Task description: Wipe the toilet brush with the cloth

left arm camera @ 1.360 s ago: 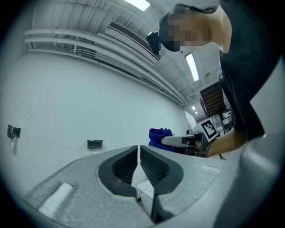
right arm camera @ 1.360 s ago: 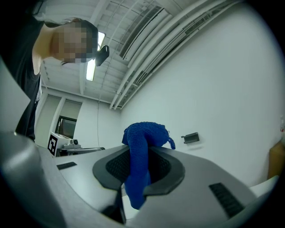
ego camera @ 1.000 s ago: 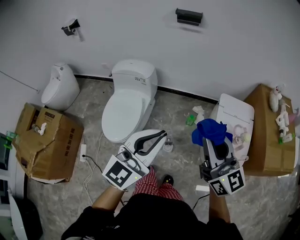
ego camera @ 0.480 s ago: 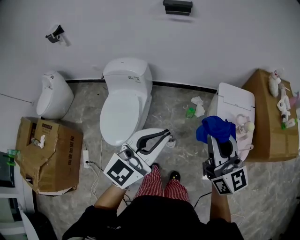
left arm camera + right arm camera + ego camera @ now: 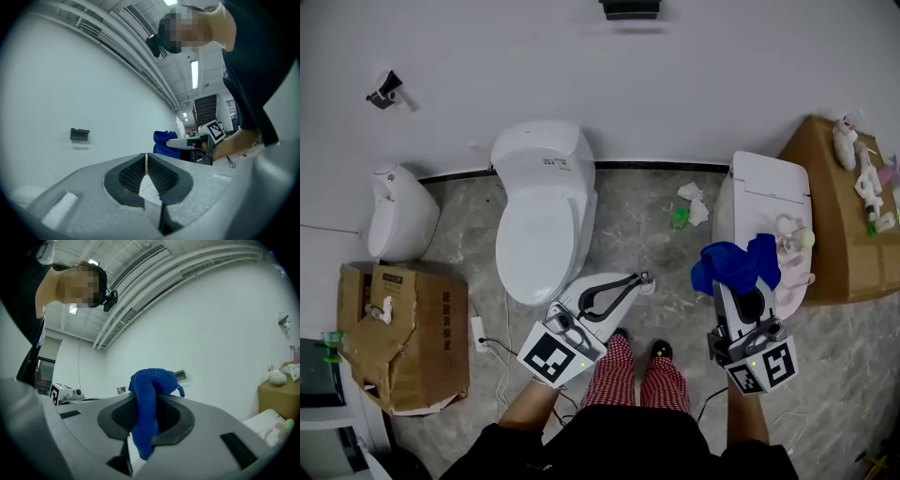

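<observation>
My right gripper (image 5: 739,281) is shut on a blue cloth (image 5: 733,264), which bunches over the jaw tips and hangs down between them (image 5: 146,404). My left gripper (image 5: 639,278) points up and to the right over the grey floor, shut, with nothing seen between its ribbed pads (image 5: 161,176). In the left gripper view the blue cloth (image 5: 163,140) and the right gripper (image 5: 174,143) show beyond the left jaws, at about the same height. I cannot make out a toilet brush in any view; a small white object (image 5: 648,282) on the floor by the left jaw tips is too small to identify.
A white toilet (image 5: 539,211) stands against the wall ahead. Another white unit (image 5: 769,197) is at the right, a small white fixture (image 5: 394,214) at the left. Cardboard boxes sit left (image 5: 403,328) and right (image 5: 839,234). Crumpled paper (image 5: 689,192) and a cable (image 5: 499,323) lie on the floor.
Both grippers have come down a little, the left staying shut and the right keeping the cloth. The toilet and boxes have shifted in the head view as the head moved.
</observation>
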`<state>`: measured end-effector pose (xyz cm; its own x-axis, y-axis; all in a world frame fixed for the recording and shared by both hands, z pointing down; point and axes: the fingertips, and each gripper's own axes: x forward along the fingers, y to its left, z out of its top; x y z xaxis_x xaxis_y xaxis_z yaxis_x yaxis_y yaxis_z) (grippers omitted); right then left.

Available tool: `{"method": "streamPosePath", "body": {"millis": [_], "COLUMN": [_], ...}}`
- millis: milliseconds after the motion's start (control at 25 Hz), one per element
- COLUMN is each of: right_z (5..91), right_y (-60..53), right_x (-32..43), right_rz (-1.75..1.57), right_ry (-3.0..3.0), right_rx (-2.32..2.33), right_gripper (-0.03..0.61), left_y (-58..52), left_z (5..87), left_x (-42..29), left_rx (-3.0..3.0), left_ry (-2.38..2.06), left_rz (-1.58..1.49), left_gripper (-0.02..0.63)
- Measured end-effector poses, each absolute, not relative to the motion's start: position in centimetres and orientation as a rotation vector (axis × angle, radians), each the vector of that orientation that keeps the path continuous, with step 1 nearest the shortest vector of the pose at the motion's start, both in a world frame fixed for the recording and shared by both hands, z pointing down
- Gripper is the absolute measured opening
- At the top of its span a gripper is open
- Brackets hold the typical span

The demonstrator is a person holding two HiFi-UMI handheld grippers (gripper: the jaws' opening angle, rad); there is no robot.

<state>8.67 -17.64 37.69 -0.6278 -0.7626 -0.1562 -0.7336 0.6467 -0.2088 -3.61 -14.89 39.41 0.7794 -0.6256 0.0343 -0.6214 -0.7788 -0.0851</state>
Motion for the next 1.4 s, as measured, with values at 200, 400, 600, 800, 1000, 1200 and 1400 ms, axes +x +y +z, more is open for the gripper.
{"method": "streamPosePath", "body": {"millis": [200, 400, 600, 800, 1000, 1200, 1400], "right_z": [39.3, 41.4, 43.3, 44.8, 46.9, 48.7, 50.7], "right_y": [-18.1, -18.3, -18.2, -18.2, -18.2, -18.3, -18.7], "right_x": [8.7, 8.5, 7.9, 7.8, 7.5, 7.2, 6.9], "right_rz": [-0.209, -0.251, -0.296, -0.331, -0.352, -0.375, -0.411], "right_ry": [2.638, 2.636, 2.649, 2.643, 2.665, 2.676, 2.675], "right_rx": [-1.240, -1.250, -1.265, -1.298, -1.302, -1.306, -1.312], "right_gripper": [0.082, 0.081, 0.082, 0.082, 0.082, 0.081, 0.083], "left_y": [-15.7, -15.8, -16.2, -16.3, -16.8, -17.4, -17.9], "left_z": [41.1, 43.4, 45.1, 46.7, 49.4, 52.2, 55.3], "left_x": [-3.4, -2.8, -3.0, -3.2, -3.1, -3.3, -3.5], "left_rx": [-2.949, -2.958, -3.024, -3.051, -3.082, -3.116, -3.148], "left_ry": [1.008, 0.968, 0.990, 0.975, 0.990, 1.009, 1.015], "left_rz": [-0.066, -0.120, -0.090, -0.109, -0.145, -0.166, -0.200], "left_gripper": [0.003, 0.003, 0.033, 0.049, 0.054, 0.064, 0.076]}}
